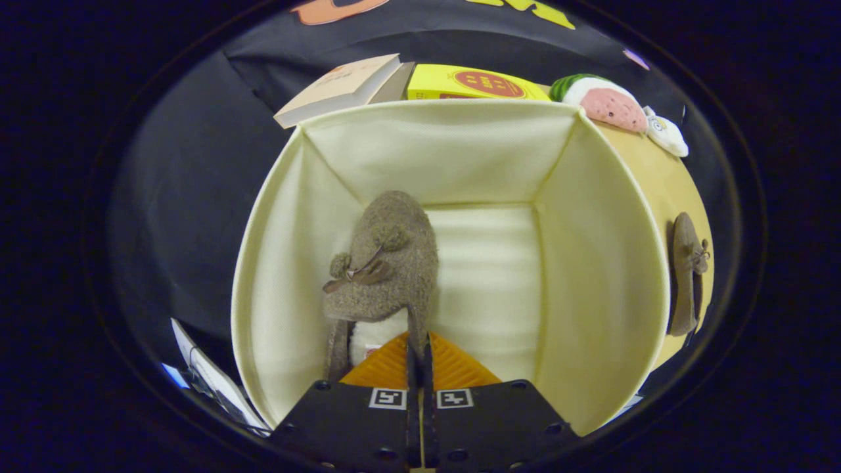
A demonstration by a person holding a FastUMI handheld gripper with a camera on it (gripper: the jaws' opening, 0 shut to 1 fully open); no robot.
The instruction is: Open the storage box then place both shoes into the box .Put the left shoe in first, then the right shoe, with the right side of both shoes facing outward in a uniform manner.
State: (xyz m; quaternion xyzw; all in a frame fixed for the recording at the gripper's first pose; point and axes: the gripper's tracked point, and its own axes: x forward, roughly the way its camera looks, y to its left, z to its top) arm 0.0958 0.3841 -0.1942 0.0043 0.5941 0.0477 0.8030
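Note:
A cream fabric storage box point(611, 276) stands open below me, and I look down into it. A brown fuzzy shoe point(387, 263) with pompoms and a bow hangs inside the box along its left wall, toe pointing away. My gripper point(418, 351) is shut on the shoe's heel edge, both fingers pressed on the thin rim. The second brown shoe point(686, 276) lies on the tan table outside the box, past its right wall.
Behind the box lie a cream book point(341, 89), a yellow box point(473, 83) and a plush toy point(608, 102) in pink, white and green. Papers point(210, 381) sit beside the box's near left corner. The tan table point(663, 171) runs along the right side.

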